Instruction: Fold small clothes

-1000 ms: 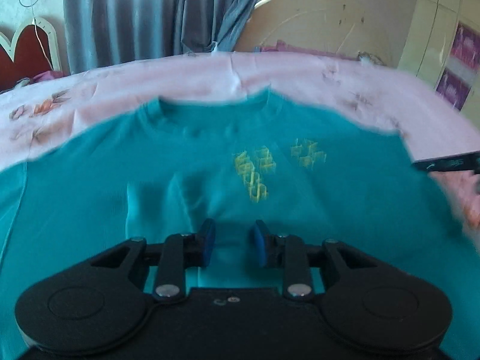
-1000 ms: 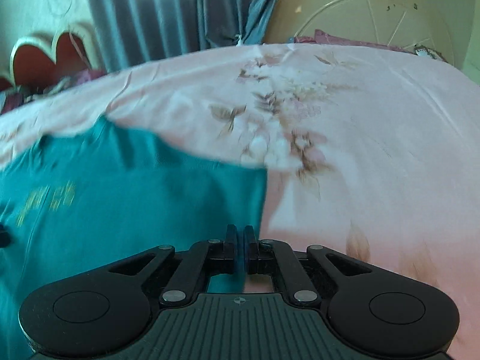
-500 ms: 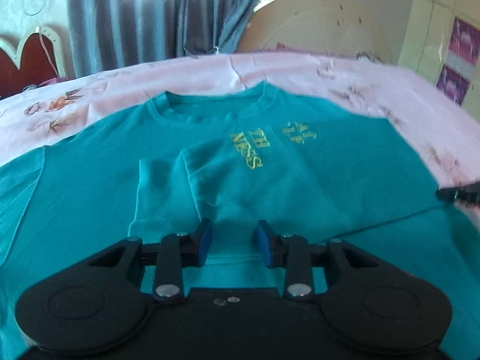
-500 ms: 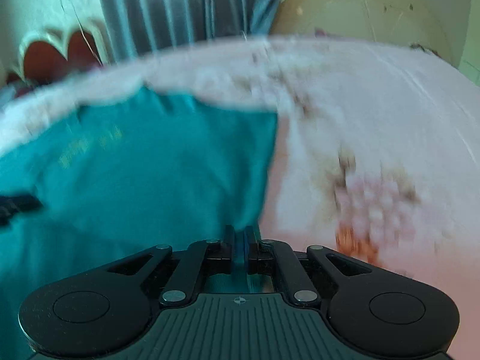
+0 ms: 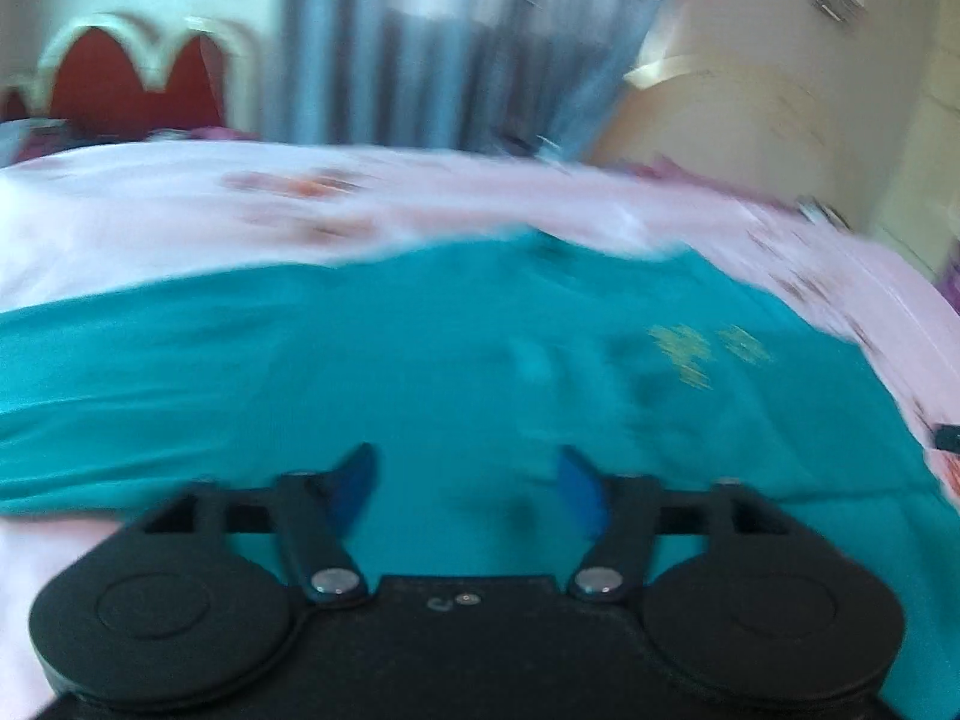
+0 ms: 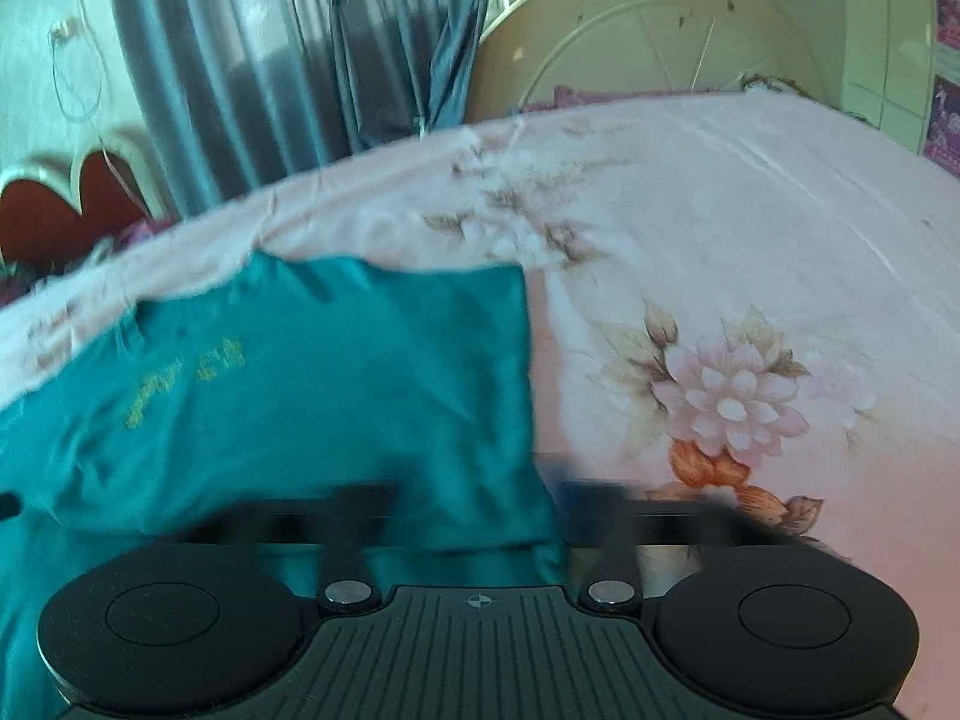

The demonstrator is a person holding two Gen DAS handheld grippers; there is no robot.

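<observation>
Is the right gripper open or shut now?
Open: the right gripper has its blurred fingers wide apart, with the teal shirt edge between them.

Daylight glows through the curtain (image 5: pixel 420 42) at twelve o'clock in both views. The left wrist picture is smeared throughout by motion blur (yellow print unreadable). The right view is sharper, though its fingers (image 6: pixel 360 504) blur; corners vignette black.

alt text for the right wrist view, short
A teal shirt with yellow lettering lies on a pink floral bedsheet, its edge between the open jaws of the right gripper. Grey curtains hang behind.
</observation>
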